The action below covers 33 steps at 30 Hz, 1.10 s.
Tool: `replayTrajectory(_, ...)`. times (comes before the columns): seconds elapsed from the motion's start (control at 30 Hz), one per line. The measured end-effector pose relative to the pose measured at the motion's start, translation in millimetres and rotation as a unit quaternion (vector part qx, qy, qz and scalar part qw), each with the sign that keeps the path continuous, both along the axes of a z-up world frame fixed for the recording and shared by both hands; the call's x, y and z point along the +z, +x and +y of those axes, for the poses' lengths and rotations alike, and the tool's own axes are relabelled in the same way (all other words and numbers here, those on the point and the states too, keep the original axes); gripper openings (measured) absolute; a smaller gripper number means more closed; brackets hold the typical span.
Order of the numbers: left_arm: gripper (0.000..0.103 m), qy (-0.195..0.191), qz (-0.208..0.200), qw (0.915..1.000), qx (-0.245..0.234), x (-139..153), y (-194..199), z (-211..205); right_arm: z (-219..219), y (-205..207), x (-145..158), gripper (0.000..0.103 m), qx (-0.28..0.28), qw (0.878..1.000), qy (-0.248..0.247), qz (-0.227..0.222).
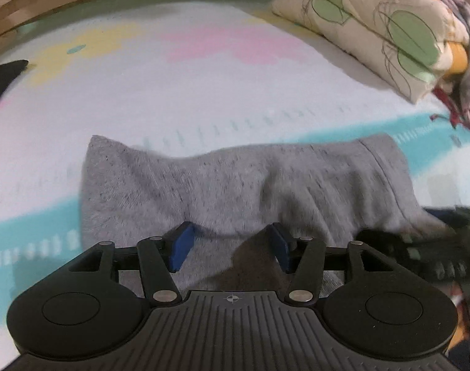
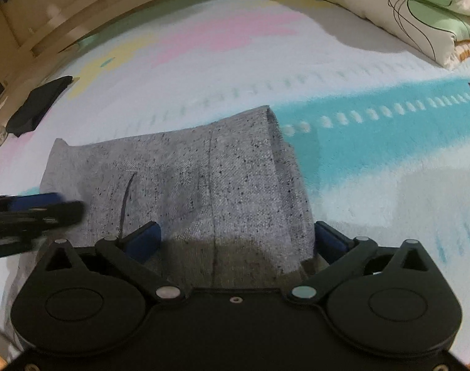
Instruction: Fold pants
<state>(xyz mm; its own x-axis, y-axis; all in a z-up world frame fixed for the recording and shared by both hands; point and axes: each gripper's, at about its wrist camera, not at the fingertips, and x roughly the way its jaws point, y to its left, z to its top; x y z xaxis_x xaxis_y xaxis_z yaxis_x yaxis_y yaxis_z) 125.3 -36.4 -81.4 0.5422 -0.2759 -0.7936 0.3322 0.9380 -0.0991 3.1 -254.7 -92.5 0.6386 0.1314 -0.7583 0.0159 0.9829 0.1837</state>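
Observation:
The grey speckled pants [image 1: 235, 182] lie folded in a compact bundle on the pastel bed cover [image 1: 179, 86]. My left gripper [image 1: 231, 244] is open, its blue pads over the near edge of the bundle, holding nothing. In the right wrist view the pants [image 2: 188, 182] show a seam and a pocket slit. My right gripper [image 2: 235, 238] is wide open over the bundle's near right part, empty. The left gripper [image 2: 34, 210] shows blurred at the left of that view; the right gripper [image 1: 420, 247] shows dark at the right of the left wrist view.
A folded cream quilt with green shapes [image 1: 374, 24] sits at the back right, also in the right wrist view [image 2: 404, 9]. A dark cloth [image 2: 40, 105] lies at the far left near the wooden bed frame [image 2: 65, 24]. Patterned fabric [image 1: 463, 61] hangs at the right edge.

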Motion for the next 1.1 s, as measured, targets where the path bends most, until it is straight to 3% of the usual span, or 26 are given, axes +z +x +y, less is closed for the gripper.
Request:
replayTrajectory(0.13, 0.057, -0.007, 0.024, 0.9997, -0.004, 2, 10, 2, 4, -5, 0, 0.103, 0.003, 1.0, -0.01, -0.009)
replayTrajectory(0.23, 0.057, -0.004, 0.015, 0.9999, -0.006, 12, 5, 6, 7, -6, 2, 0.103, 0.004, 1.0, -0.011, -0.005)
replayTrajectory(0.43, 0.056, -0.007, -0.029, 0.9995, -0.007, 24, -65, 16, 1, -4, 4, 0.103, 0.001, 1.0, 0.001, 0.012)
replayTrajectory(0.6, 0.058, 0.024, -0.051, 0.9983, -0.017, 6, -110, 13, 1, -5, 4, 0.103, 0.003, 1.0, -0.002, 0.008)
replayTrajectory(0.73, 0.058, -0.019, -0.023, 0.9994, 0.02, 6, -96, 23, 4, -6, 3, 0.103, 0.001, 1.0, -0.009, 0.006)
replayTrajectory(1.1, 0.059, 0.008, -0.031, 0.9989, 0.034, 3, -104, 11, 15, -10, 1, 0.103, -0.028, 0.999, -0.027, -0.004)
